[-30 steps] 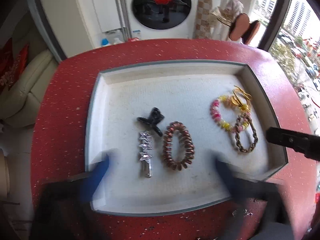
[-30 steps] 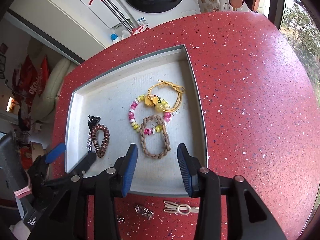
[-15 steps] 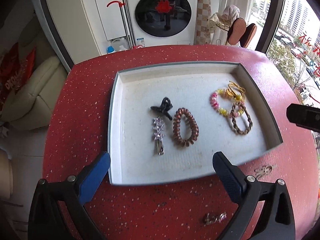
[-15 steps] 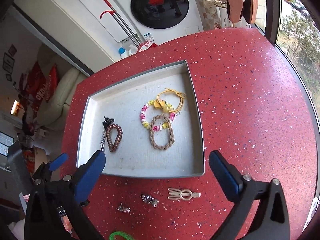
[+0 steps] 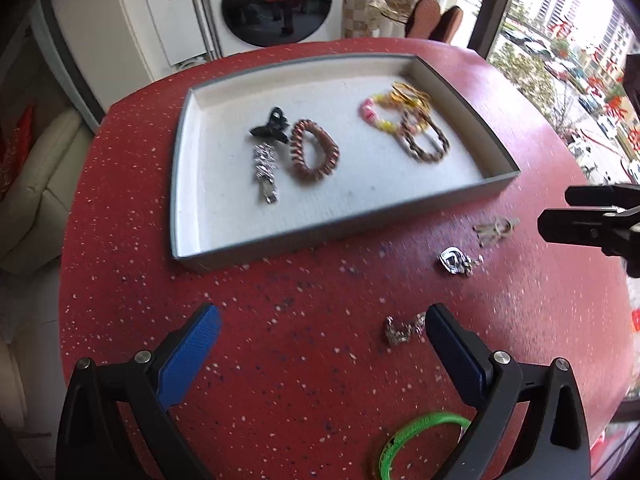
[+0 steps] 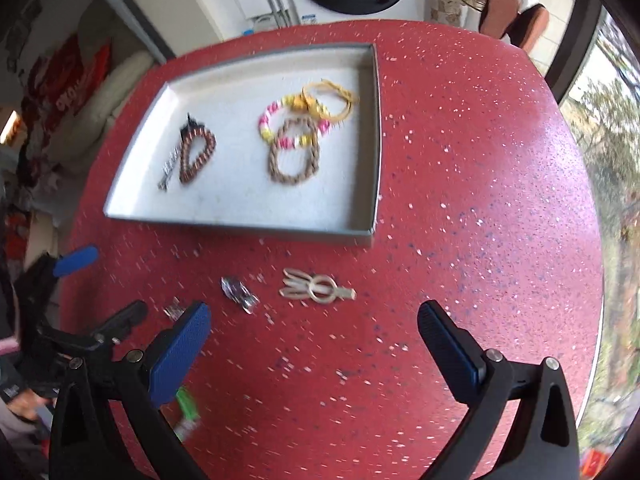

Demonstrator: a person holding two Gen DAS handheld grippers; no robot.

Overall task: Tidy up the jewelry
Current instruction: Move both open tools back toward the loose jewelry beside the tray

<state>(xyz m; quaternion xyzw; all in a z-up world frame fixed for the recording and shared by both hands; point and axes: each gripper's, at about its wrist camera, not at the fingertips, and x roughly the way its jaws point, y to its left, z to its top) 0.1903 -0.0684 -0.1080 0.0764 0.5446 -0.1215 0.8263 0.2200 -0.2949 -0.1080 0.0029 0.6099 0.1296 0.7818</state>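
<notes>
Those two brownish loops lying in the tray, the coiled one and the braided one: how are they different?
The coiled loop is coppery and ridged like a spiral cord; the braided loop is duller tan, woven like rope. The coiled loop lies near the tray's middle beside a silver clip; the braided loop lies toward the right wall. The coiled loop overlaps no bracelet; the braided loop overlaps a pink-and-yellow bead bracelet. Both lie flat inside the tray.

A home: washing machine (image 5: 276, 2), cream sofa (image 5: 36, 184) and city-view window (image 5: 560, 60) surround the red table (image 5: 280, 320).

No readable text — all blurred
</notes>
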